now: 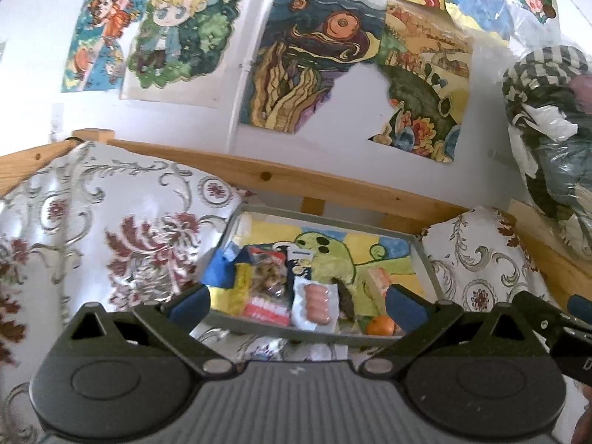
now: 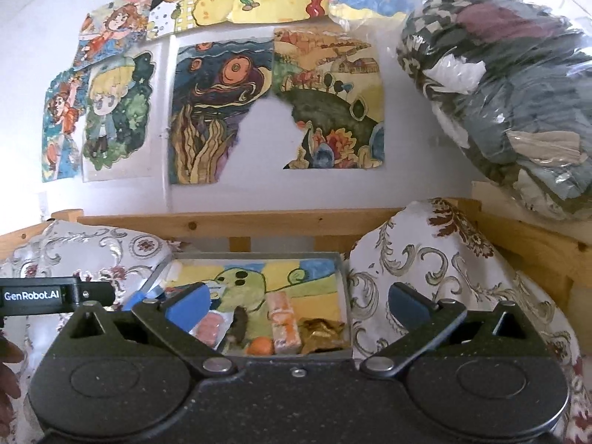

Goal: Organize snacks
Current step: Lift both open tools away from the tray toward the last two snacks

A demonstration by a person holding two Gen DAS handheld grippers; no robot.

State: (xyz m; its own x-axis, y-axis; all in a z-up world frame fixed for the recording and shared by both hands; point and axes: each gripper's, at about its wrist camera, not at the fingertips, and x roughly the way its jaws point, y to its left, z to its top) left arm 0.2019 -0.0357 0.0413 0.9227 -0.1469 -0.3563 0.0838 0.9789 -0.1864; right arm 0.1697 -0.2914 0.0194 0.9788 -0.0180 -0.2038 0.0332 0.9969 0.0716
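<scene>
A shallow grey tray (image 1: 425, 259) lined with a green cartoon drawing sits on the patterned bedding, also in the right wrist view (image 2: 342, 270). Inside lie a sausage pack (image 1: 314, 303), a nut bag (image 1: 268, 281), a yellow bar (image 1: 240, 288), blue packets (image 1: 218, 270), a small orange (image 1: 380, 325), a dark snack (image 1: 346, 298) and a pink wafer pack (image 2: 283, 320) beside a gold wrapper (image 2: 323, 333). My left gripper (image 1: 296, 303) hangs open just before the tray's near rim. My right gripper (image 2: 296, 305) is open too, holding nothing.
Floral pillows (image 1: 111, 229) (image 2: 425, 277) flank the tray. A wooden bed rail (image 1: 296, 177) runs behind it under a wall of drawings (image 2: 222, 111). A plastic bag of clothes (image 2: 518, 111) rests at the right. The other gripper's body (image 2: 55, 296) shows at left.
</scene>
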